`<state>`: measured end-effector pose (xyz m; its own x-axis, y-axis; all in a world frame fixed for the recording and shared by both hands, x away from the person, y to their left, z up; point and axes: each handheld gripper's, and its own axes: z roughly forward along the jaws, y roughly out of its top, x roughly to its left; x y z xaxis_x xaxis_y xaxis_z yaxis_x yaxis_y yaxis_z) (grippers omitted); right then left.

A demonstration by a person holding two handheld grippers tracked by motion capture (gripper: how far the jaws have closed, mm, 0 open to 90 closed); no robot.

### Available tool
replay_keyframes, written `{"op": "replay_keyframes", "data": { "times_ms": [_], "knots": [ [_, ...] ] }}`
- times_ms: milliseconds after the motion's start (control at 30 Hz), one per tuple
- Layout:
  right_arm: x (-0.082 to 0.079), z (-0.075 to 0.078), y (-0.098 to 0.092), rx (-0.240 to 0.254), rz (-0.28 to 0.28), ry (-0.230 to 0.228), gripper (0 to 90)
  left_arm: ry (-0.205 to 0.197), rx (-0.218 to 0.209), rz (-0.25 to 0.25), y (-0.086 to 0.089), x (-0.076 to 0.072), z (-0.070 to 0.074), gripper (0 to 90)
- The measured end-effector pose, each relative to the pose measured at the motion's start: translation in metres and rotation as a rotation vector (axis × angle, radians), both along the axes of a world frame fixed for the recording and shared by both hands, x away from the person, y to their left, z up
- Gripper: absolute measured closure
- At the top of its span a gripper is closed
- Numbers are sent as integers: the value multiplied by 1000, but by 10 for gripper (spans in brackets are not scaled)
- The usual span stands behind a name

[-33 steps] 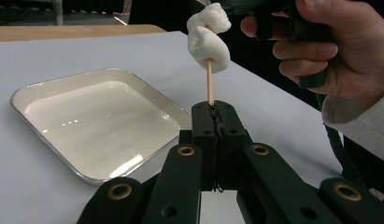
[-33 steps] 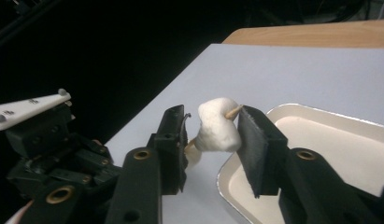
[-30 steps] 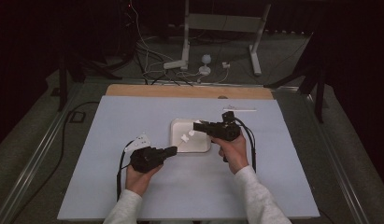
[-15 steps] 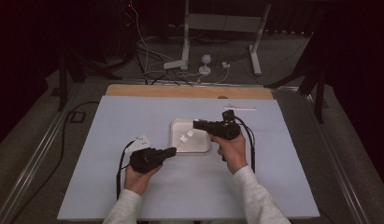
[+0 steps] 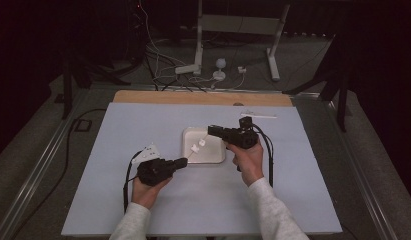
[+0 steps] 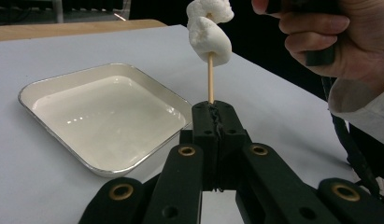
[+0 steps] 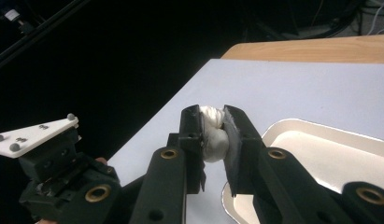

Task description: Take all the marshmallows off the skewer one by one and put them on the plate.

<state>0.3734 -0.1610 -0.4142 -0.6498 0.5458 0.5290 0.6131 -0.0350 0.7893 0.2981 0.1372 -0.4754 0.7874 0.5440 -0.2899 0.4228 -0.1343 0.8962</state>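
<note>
Above a white tray on the worktop, the left gripper clamps a wooden skewer threaded with marshmallows. The right gripper, jaws just closing, pinches one marshmallow.

Two grippers: left, right. One skewer. Two marshmallows on skewer. One tray, tabletop centre. One plate on left gripper.

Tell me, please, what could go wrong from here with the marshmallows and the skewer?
The right gripper squeezes a marshmallow hard, so it may squash or stick to the fingers. The thin skewer in the left gripper could bend or snap if pushed off-line. The top marshmallow sits near the tip and might slip off, missing the tray.
</note>
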Motion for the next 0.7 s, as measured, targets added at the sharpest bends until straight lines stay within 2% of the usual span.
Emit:
{"op": "replay_keyframes", "data": {
  "times_ms": [167,300,700],
  "knots": [
    [-1,2,3,-19,-17,-22,800,-8,18,7,2,-1,2,900],
    [0,2,5,-26,-28,-20,804,-10,40,18,3,-1,2,900],
    [0,2,7,-73,-76,-56,819,-9,61,28,4,-2,2,900]
  ]
}}
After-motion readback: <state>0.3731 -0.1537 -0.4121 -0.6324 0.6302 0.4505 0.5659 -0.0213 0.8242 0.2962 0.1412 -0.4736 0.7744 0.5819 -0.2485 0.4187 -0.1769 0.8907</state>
